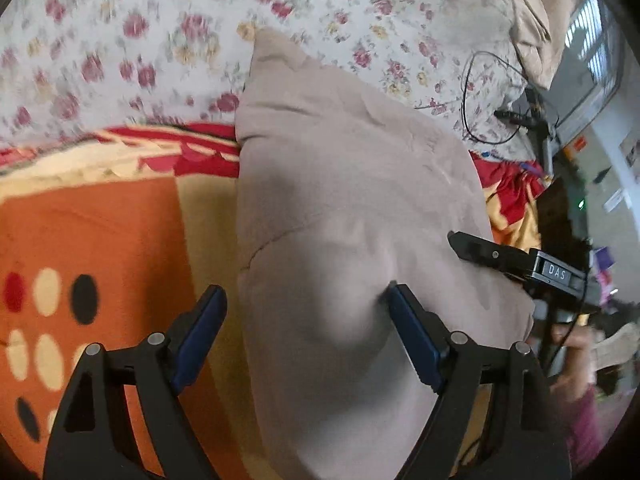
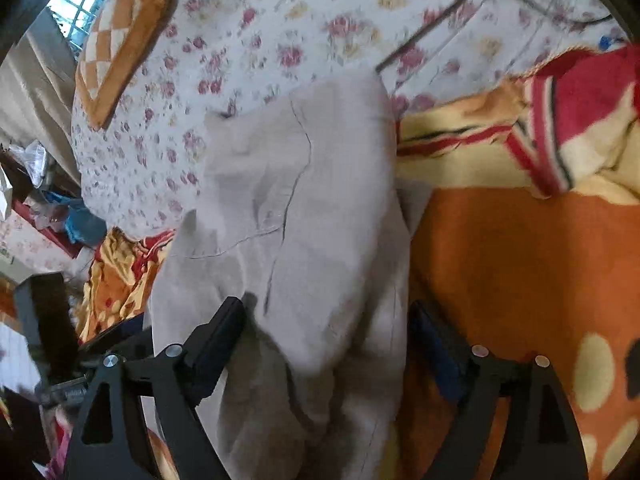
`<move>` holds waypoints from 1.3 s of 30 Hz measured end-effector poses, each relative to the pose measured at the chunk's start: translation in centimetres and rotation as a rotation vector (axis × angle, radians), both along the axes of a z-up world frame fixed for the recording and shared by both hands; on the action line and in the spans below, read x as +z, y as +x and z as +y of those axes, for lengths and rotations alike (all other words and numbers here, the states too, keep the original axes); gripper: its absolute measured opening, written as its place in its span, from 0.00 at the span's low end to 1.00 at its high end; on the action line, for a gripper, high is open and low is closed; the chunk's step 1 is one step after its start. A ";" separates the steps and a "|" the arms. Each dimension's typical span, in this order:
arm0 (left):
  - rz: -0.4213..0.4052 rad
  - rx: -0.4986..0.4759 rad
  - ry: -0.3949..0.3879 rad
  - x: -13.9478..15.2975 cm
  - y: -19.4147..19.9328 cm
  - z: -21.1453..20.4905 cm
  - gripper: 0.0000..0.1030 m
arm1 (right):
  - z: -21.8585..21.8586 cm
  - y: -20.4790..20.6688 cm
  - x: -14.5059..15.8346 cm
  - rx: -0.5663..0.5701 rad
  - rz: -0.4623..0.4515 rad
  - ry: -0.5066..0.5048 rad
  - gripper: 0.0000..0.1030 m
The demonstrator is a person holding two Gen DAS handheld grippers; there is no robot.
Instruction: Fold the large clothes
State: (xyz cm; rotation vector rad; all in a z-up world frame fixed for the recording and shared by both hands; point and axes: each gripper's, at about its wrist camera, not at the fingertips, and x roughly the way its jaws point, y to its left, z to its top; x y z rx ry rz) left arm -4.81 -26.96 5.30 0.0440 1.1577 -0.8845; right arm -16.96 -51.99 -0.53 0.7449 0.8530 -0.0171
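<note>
A large beige garment (image 1: 352, 200) lies folded into a long strip on the orange patterned blanket (image 1: 112, 232). My left gripper (image 1: 306, 300) is open, its right finger pressing into the cloth and its left finger over the blanket. The right gripper's tip (image 1: 480, 252) shows at the garment's right edge. In the right wrist view the same garment (image 2: 304, 208) runs away from me. My right gripper (image 2: 326, 312) is open and straddles the garment's near end, fingers (image 2: 224, 328) on either side.
A floral bedsheet (image 1: 160, 32) covers the bed beyond the blanket (image 2: 520, 264). A black cable (image 1: 476, 92) loops on the sheet at right. An orange checked cushion (image 2: 120, 36) lies far left. Clutter and a window sit at the bed's edges.
</note>
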 end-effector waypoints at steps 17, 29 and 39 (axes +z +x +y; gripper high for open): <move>0.107 -0.083 -0.139 1.9 -0.1 0.5 0.35 | 4.7 -0.5 3.9 0.110 -0.207 0.026 0.41; 0.031 -0.017 0.050 2.5 -7.7 13.3 0.43 | 15.2 -3.9 2.7 0.244 -0.042 -0.034 0.65; -0.194 0.219 0.152 4.0 -8.4 16.2 0.74 | 17.7 -9.2 10.2 0.174 -0.141 -0.352 0.56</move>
